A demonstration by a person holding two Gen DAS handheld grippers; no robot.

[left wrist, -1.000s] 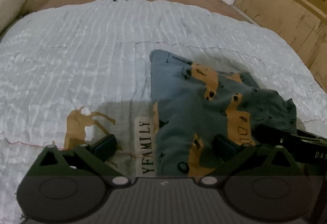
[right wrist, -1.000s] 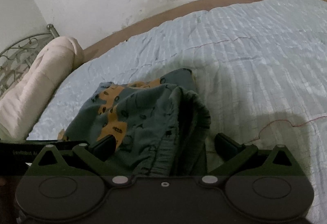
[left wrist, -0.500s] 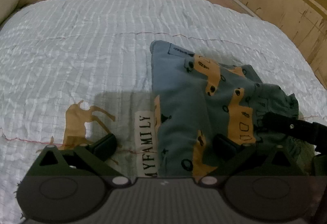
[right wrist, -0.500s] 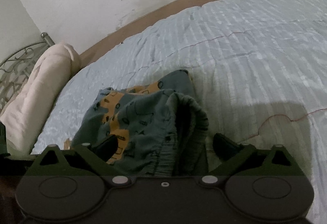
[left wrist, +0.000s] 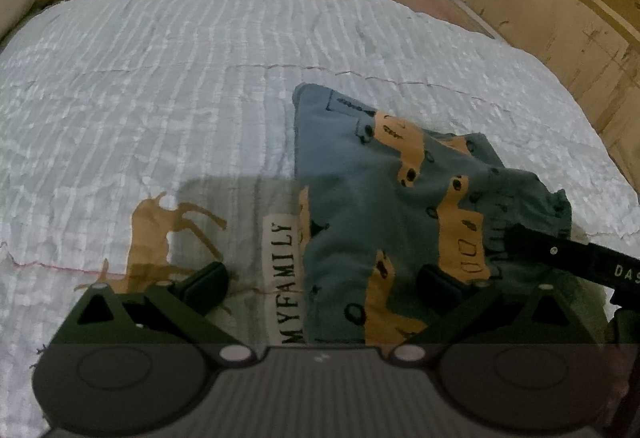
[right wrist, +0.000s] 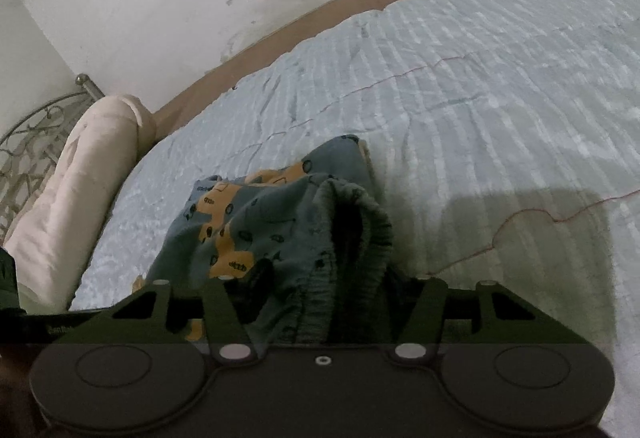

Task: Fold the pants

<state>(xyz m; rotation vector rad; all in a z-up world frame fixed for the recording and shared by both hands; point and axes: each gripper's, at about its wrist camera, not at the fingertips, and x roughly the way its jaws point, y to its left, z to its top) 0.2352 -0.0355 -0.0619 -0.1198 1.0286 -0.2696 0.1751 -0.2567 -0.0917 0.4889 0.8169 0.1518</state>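
Pants (left wrist: 360,198) lie lengthwise away, waistband between closing right tongs (right wrist: 324,278); left tongs (left wrist: 320,282) spread.

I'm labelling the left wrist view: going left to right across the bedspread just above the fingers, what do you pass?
Orange deer print → MYFAMILY label → pants → right hand-held gripper.

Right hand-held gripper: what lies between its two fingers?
In the right wrist view, the ribbed waistband of the pants lies between the fingers of the right hand-held gripper, whose jaws have just been closing.
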